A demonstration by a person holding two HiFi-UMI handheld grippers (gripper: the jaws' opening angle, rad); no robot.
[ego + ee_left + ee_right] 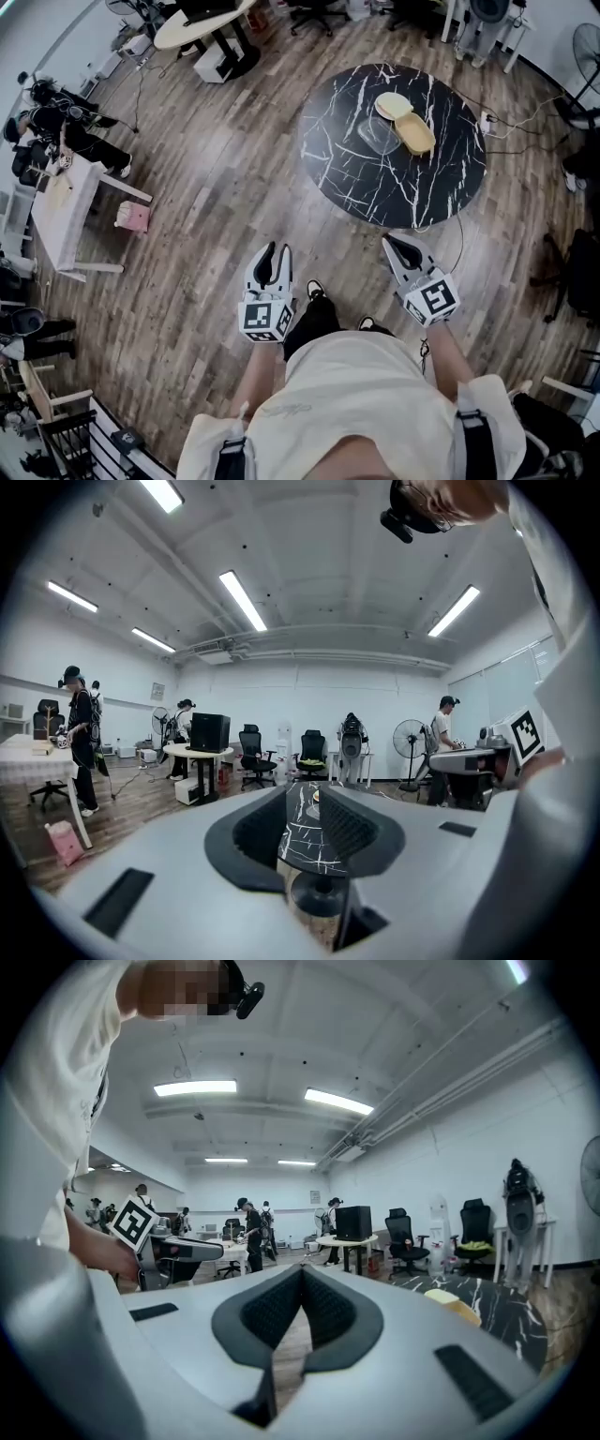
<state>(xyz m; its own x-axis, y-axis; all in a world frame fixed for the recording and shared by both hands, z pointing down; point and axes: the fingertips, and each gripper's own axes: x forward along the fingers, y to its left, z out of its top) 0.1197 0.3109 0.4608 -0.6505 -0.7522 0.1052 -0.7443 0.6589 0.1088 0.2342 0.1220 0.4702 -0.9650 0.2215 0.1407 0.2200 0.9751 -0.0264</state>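
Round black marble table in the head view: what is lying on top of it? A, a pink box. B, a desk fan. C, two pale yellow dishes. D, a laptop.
C: the head view shows two pale yellow dishes lying close together near the far side of the round black table. No laptop, box or fan is on it.
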